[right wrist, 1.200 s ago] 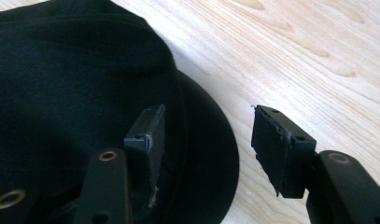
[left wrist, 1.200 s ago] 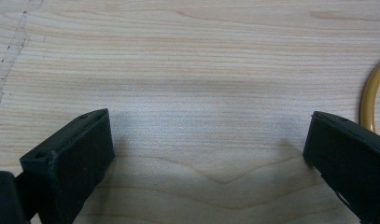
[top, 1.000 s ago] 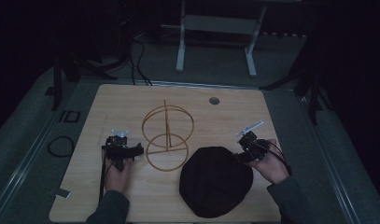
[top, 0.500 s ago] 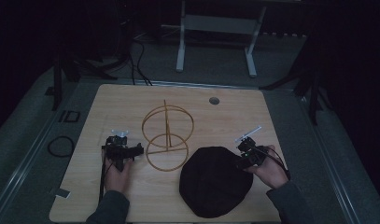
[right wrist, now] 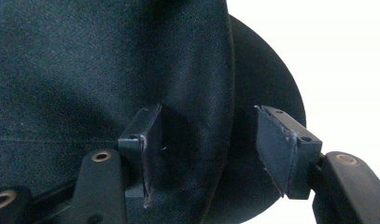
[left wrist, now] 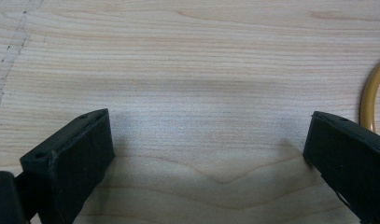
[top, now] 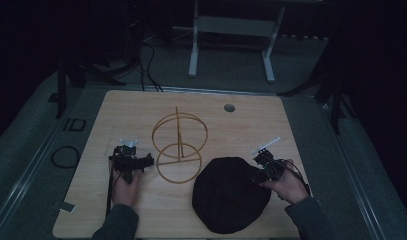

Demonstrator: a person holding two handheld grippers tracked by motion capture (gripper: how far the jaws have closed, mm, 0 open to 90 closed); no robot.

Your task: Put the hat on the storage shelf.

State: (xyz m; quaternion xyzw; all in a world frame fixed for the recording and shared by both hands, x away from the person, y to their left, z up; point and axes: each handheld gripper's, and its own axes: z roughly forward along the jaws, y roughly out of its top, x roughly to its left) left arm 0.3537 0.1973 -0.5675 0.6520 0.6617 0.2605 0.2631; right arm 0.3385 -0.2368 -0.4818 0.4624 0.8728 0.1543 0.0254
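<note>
At hat's [top: 231, 200] rim, right tool [right wrist: 201, 154] jaws just opened wider, apart; left tool [left wrist: 201, 154] apart, unmoved.

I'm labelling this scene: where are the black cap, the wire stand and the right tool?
black cap [top: 228, 197], high view, middle of its crown.
wire stand [top: 179, 171], high view, front of its base ring.
right tool [right wrist: 204, 149], right gripper view, between its fingertips.

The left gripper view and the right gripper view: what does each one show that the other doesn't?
Left gripper view: pale wooden tabletop and an arc of the yellow wire ring stand. Right gripper view: the round black fabric cap, its edge between the right hand-held gripper jaws, which stand apart. Shared: two black jaws rising from the bottom, wide open on the left hand-held gripper.
</note>
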